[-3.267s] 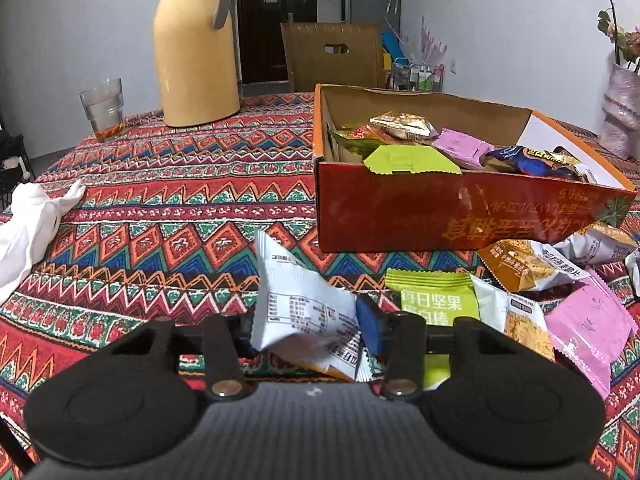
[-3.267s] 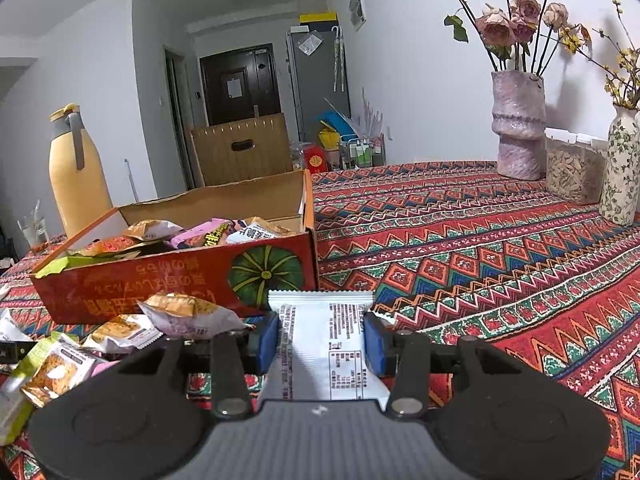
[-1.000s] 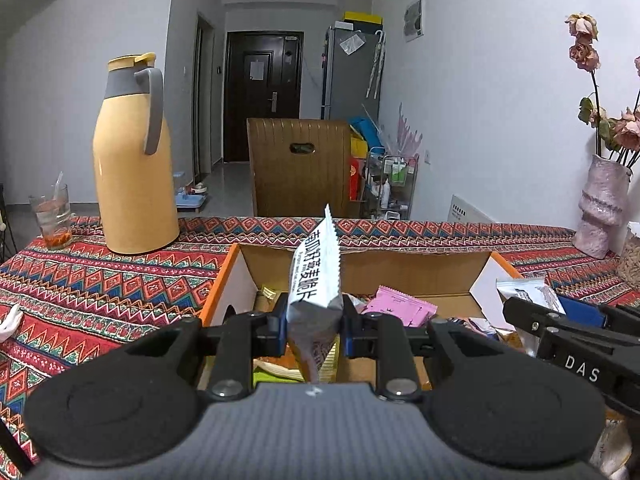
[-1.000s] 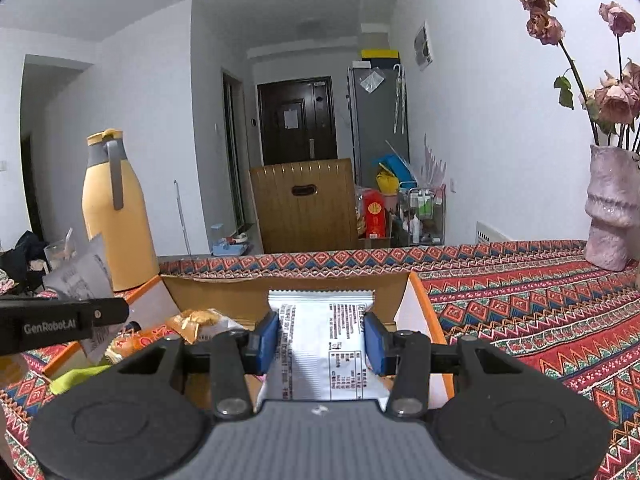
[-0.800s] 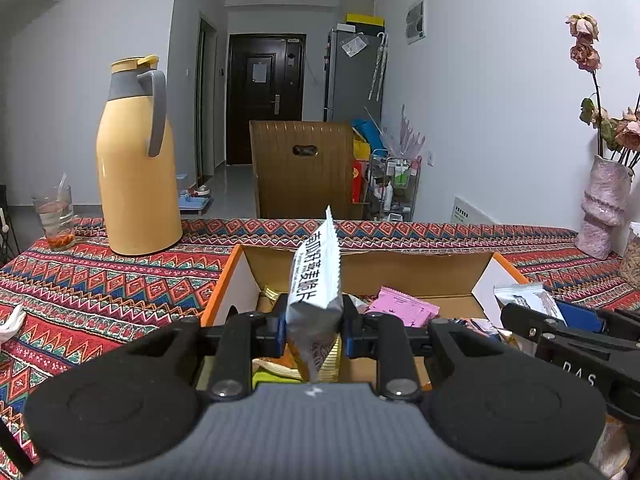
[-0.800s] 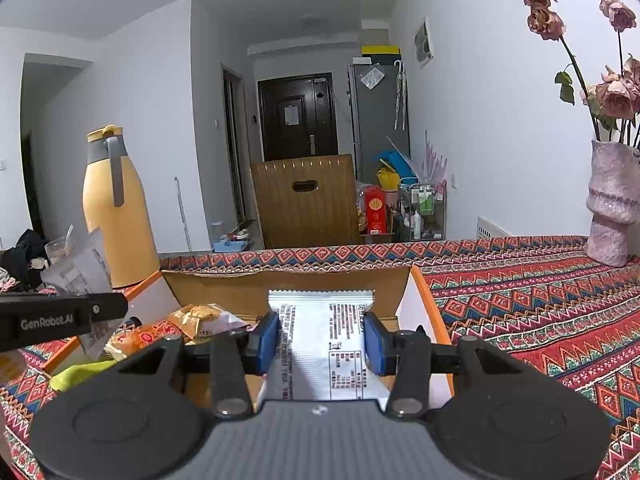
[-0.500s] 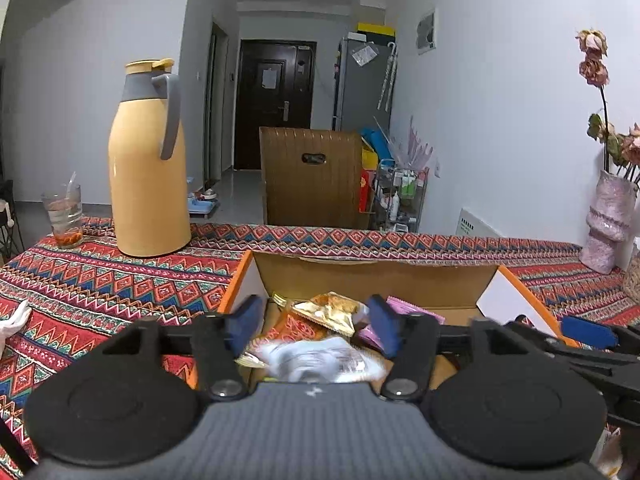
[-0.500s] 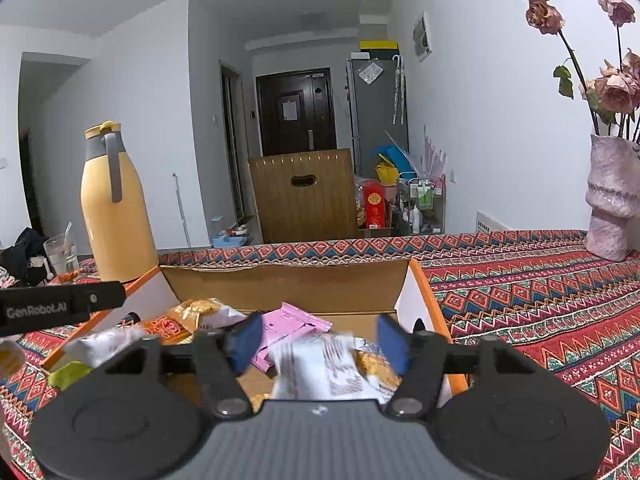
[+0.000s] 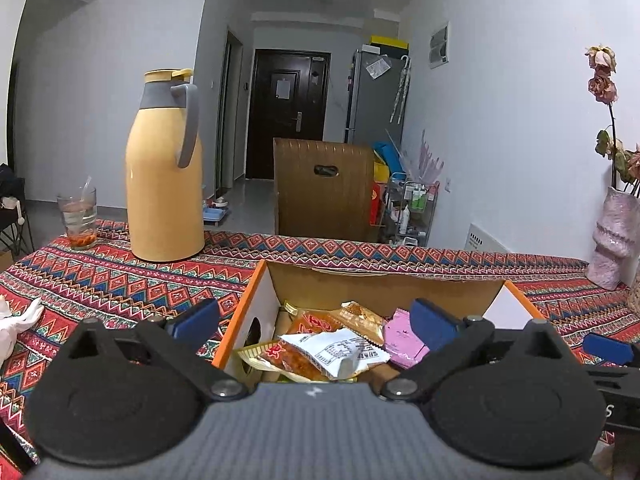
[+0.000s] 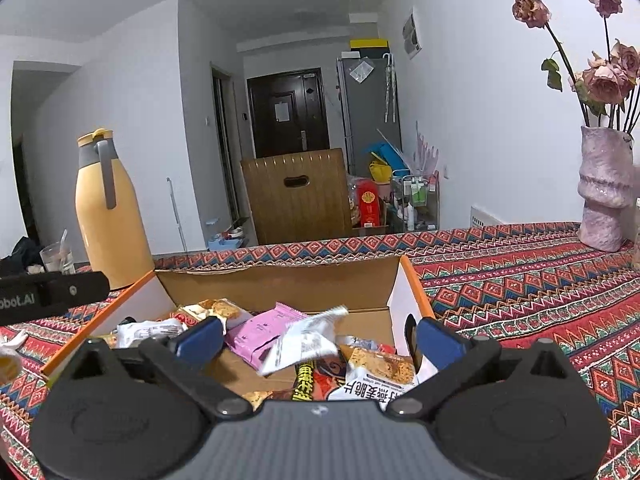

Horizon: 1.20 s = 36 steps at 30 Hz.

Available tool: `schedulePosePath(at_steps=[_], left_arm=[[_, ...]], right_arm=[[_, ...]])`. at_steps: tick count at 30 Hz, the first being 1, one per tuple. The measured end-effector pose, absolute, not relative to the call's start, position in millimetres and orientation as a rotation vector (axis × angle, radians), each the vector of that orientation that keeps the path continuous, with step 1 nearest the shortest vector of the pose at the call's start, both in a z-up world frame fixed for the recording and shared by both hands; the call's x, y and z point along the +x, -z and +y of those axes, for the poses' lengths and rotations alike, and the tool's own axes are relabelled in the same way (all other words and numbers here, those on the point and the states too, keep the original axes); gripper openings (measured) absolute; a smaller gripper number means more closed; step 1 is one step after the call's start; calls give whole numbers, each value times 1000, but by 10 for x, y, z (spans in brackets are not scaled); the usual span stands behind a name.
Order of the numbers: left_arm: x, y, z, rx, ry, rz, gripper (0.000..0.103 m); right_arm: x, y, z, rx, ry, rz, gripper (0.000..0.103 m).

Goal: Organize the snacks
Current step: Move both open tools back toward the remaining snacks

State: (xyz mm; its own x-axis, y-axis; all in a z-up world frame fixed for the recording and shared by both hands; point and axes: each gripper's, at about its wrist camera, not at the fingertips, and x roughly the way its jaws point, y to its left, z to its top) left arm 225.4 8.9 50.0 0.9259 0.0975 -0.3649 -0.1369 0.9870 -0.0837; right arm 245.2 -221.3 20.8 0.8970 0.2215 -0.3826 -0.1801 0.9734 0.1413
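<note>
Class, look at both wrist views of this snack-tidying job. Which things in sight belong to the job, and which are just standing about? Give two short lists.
Belongs to the job:
- cardboard box
- white packet in the box
- pink packet in the box
- left gripper and right gripper, jaws opening, nothing between them

Just standing about:
- yellow flask
- drinking glass
- pink vase
- wooden chair

One cardboard box ahead of the claws. Snack packets inside: at least seven, an exact count not possible in the heap. One yellow flask. One glass. One pink vase.
</note>
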Motion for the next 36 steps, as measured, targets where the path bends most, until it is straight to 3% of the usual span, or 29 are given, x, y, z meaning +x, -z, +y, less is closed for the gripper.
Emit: schedulePosePath(at_steps=[24, 36], left_arm=[[1694, -894, 156, -102, -87, 298, 103], [1174, -627, 287, -55, -71, 383, 103]], right_arm=[[1935, -674, -2283, 61, -245, 318, 103], [1412, -507, -2587, 27, -269, 390, 103]])
